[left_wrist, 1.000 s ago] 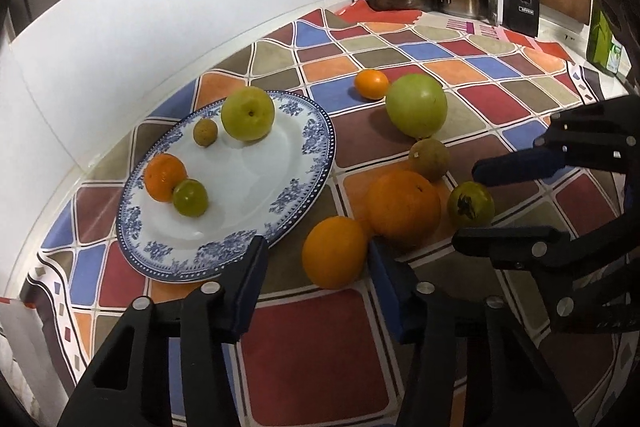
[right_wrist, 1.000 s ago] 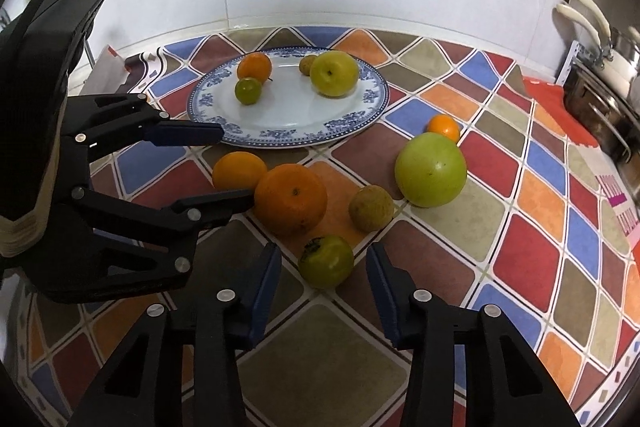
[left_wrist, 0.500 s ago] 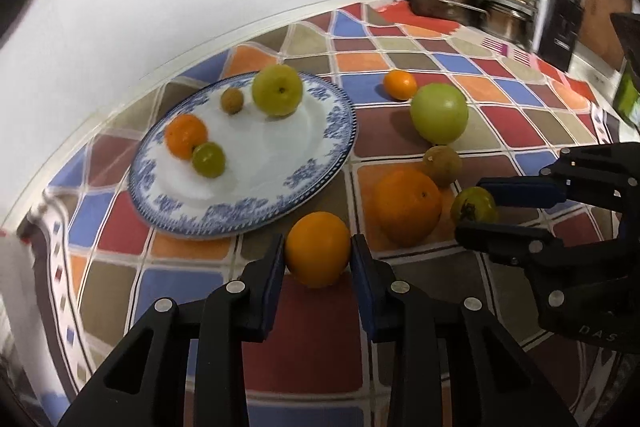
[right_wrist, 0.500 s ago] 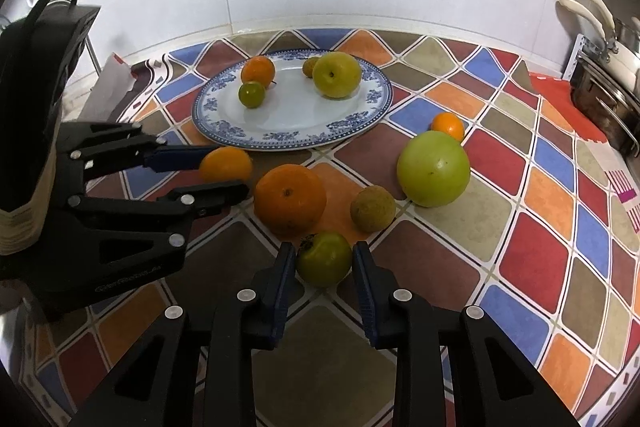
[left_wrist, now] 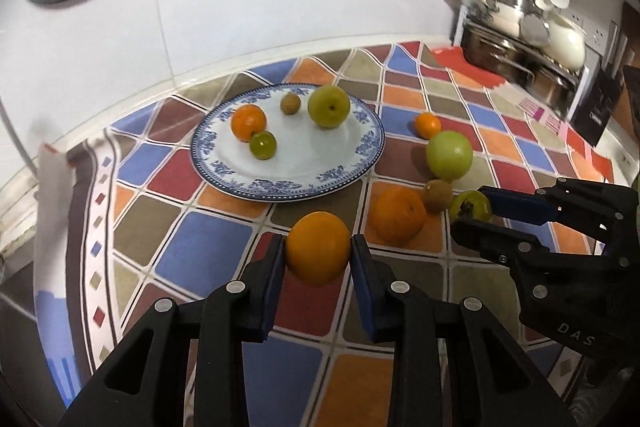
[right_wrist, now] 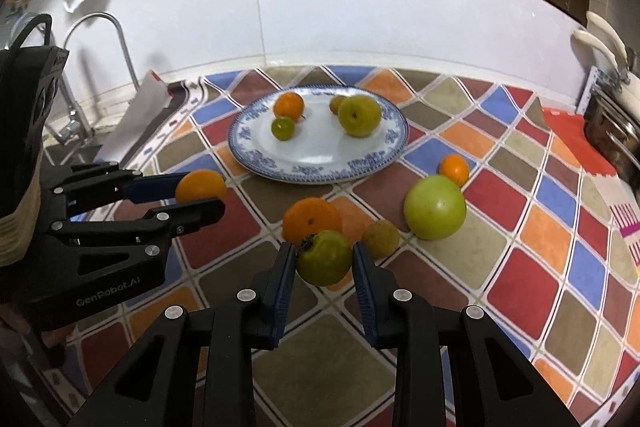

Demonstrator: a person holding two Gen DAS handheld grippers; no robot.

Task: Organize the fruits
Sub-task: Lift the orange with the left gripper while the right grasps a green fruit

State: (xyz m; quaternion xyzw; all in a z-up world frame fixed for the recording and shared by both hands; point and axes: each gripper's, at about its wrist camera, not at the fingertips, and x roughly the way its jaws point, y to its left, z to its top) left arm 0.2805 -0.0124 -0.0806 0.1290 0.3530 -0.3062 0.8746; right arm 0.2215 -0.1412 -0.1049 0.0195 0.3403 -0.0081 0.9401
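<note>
I read "GenRobot.AI" on the body of my left gripper (right_wrist: 200,197) in the right wrist view, and "DAS" on my right gripper (left_wrist: 470,213) in the left wrist view. My left gripper is clamped on an orange (left_wrist: 318,248), lifted above the patterned cloth (left_wrist: 192,251); my right gripper is clamped on a green persimmon (right_wrist: 324,258), also off the cloth. The blue-rimmed plate (left_wrist: 280,183) carries four fruits — a small orange (left_wrist: 248,123), a small green fruit (left_wrist: 263,145), a brown one (left_wrist: 290,104) and a yellow-green apple (left_wrist: 329,106). Four more lie on the cloth: a large orange (left_wrist: 396,214), a brown fruit (left_wrist: 437,195), a big green apple (left_wrist: 449,155), a tiny orange (left_wrist: 427,125). Only the right wrist view shows the faucet (right_wrist: 100,27); only the left shows the pot rack (left_wrist: 520,43).
</note>
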